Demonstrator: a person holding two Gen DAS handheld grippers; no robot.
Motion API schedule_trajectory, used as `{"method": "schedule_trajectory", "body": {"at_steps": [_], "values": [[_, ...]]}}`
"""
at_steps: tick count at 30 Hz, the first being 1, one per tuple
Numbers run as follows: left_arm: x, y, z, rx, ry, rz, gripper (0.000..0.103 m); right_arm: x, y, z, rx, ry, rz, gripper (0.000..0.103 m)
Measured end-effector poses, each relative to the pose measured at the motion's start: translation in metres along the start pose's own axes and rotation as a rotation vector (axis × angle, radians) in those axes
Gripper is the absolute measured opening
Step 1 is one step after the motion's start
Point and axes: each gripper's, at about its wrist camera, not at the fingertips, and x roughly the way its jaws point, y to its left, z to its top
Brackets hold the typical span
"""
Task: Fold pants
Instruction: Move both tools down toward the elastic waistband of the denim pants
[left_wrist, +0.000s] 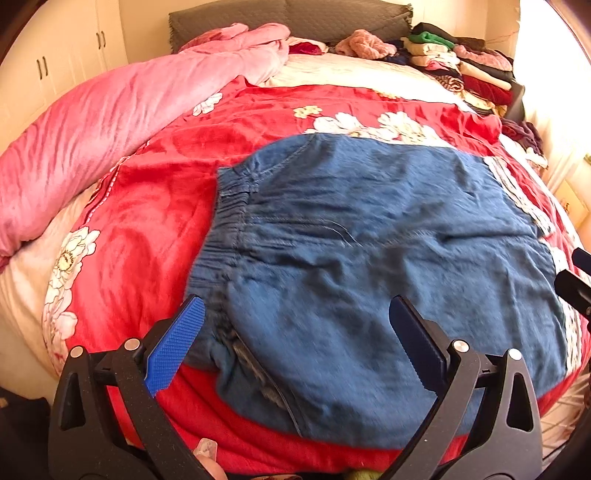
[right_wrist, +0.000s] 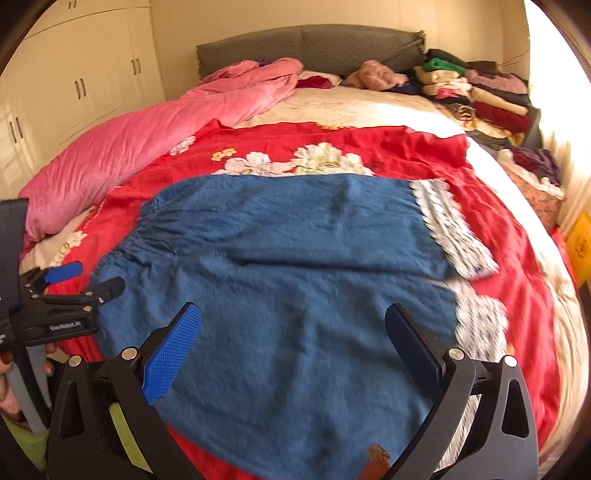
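We hold the left gripper (left_wrist: 295, 325) with its jaws spread wide and nothing between them, poised over the near waistband corner of the pants (left_wrist: 369, 240). The right gripper (right_wrist: 291, 332) is likewise wide and empty, above the near leg, close to the lace cuffs (right_wrist: 447, 229).

The pants lie spread flat on the red floral blanket (left_wrist: 155, 206), elastic waistband (left_wrist: 229, 221) to our left and cuffs to our right, both legs side by side. A pink quilt (left_wrist: 110, 122) lies beyond on the left; stacked clothes (left_wrist: 461, 66) sit near the headboard.

We judge that no fold is made yet: this is the approach to the first grasp. The next move calls for lowering both grippers onto the near edge, pinching waistband and cuff together, then carrying that edge over onto the far leg.
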Motion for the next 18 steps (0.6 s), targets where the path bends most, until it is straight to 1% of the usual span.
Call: {"method": "schedule_trajectory", "body": {"at_steps": [5,8,16,18], "values": [[0.016,0.014,0.019,-0.015,0.014,0.030,0.094,0.021,0.001,0.028,-0.040,-0.003,0.001,0.099],[0.024,0.023,0.031,-0.027,0.019,0.036,0.094,0.033,0.002,0.042,-0.064,-0.008,-0.014,0.099],[0.051,0.045,0.062,-0.014,0.052,0.068,0.094,0.075,0.005,0.079,-0.104,0.036,0.011,0.099],[0.059,0.051,0.071,-0.028,0.054,0.047,0.094,0.087,0.008,0.087,-0.126,0.047,0.022,0.099]]}}
